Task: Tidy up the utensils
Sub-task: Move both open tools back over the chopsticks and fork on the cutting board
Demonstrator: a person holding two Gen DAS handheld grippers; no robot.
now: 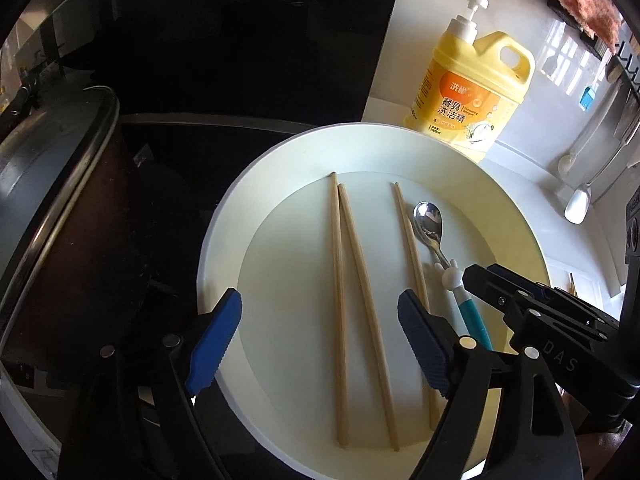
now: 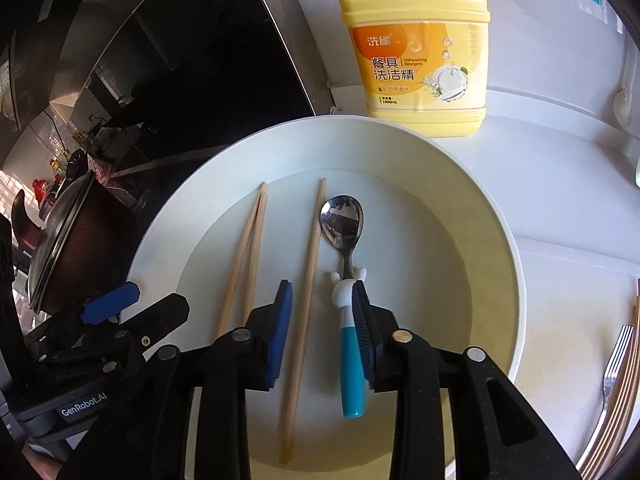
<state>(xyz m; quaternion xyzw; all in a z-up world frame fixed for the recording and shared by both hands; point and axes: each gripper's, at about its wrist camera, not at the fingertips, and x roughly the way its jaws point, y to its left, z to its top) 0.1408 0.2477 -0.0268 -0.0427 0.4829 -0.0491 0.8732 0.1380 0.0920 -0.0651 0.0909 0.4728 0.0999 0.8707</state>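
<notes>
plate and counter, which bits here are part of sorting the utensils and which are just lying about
Part of the job:
- three wooden chopsticks lying in the white plate
- spoon with teal handle, in the same plate
- fork on the counter at the right edge

Just lying about:
- yellow dish soap bottle behind the plate
- lidded pot to the left

Sunlit white counter (image 2: 560,184), yellow detergent jug (image 2: 420,52), dark stovetop (image 1: 224,80) alongside.

Three chopsticks (image 1: 362,312), one spoon (image 2: 343,224), one plate (image 1: 360,148), one detergent bottle (image 1: 466,92), one fork (image 2: 616,360).
</notes>
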